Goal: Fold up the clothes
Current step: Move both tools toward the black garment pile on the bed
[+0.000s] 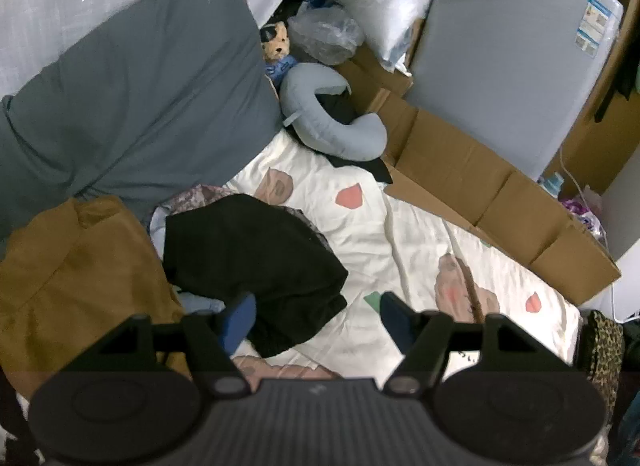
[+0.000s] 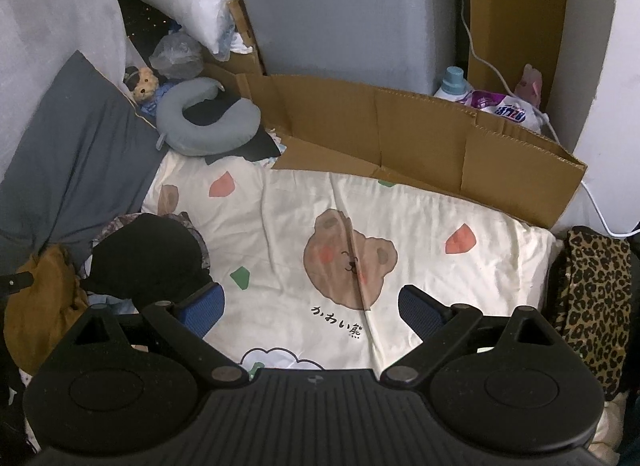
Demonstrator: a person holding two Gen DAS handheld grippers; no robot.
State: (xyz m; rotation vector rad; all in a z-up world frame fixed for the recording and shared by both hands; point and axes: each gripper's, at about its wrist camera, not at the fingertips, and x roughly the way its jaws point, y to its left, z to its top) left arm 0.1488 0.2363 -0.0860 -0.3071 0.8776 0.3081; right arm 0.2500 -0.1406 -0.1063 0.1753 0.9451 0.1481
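Left wrist view: mustard garment [image 1: 76, 278] at far left, black garment [image 1: 256, 262] crumpled beside it on the bed's cream sheet [image 1: 360, 234]; left gripper [image 1: 316, 316], jaws apart and empty, its left pad over the black cloth's edge. Right wrist view only: printed bear face [image 2: 348, 258] captioned "かわい熊", detergent bottle [image 2: 452, 83], leopard-print fabric [image 2: 592, 306]; right gripper [image 2: 312, 308], jaws wide, empty.
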